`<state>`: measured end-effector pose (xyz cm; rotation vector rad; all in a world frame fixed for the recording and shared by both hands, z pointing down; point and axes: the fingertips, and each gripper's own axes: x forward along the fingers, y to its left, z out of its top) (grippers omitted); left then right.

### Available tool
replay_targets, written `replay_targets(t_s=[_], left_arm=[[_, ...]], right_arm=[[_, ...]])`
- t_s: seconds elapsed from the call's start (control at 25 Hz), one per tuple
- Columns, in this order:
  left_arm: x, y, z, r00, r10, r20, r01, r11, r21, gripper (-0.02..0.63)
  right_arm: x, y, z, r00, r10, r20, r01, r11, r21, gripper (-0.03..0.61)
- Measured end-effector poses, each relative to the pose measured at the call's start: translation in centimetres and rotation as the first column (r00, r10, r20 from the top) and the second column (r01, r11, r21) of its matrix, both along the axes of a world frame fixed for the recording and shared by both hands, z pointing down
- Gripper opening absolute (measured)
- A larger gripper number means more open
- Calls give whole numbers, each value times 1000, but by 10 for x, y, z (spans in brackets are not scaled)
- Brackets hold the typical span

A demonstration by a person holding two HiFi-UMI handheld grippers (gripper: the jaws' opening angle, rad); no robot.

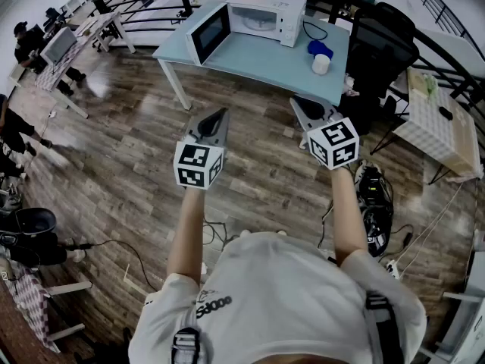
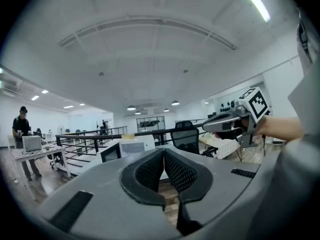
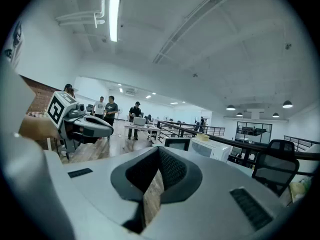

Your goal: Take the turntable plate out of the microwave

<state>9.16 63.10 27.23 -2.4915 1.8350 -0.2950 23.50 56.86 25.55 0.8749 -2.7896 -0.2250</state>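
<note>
The white microwave (image 1: 265,12) stands at the back of a light blue table (image 1: 250,61), its door (image 1: 208,32) swung open to the left. Its cavity is lit, but I cannot make out the turntable plate inside. My left gripper (image 1: 222,114) and right gripper (image 1: 298,101) hover side by side over the wooden floor, well short of the table, both shut and empty. The left gripper view shows its jaws (image 2: 163,152) closed, with the microwave (image 2: 131,148) far ahead. In the right gripper view the jaws (image 3: 159,152) are also closed, and the microwave (image 3: 211,149) lies ahead to the right.
A blue object (image 1: 319,48) and a white cup (image 1: 321,64) sit on the table's right end. A black office chair (image 1: 383,40) stands right of the table, and a checked-cloth table (image 1: 439,123) farther right. Cables and power strips (image 1: 375,203) lie on the floor. People stand at desks at far left (image 1: 30,40).
</note>
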Motion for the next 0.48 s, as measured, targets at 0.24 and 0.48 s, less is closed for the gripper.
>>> replay_targets(t_s=[0.24, 0.48], left_arm=[[-7, -2, 7, 999, 19, 37, -19, 1000, -7, 20], [-18, 1, 20, 998, 54, 25, -53, 998, -24, 20]], right_arm=[[-7, 0, 2, 1000, 19, 20, -19, 1000, 10, 5], [-10, 3, 5, 995, 57, 81, -54, 998, -33, 5]])
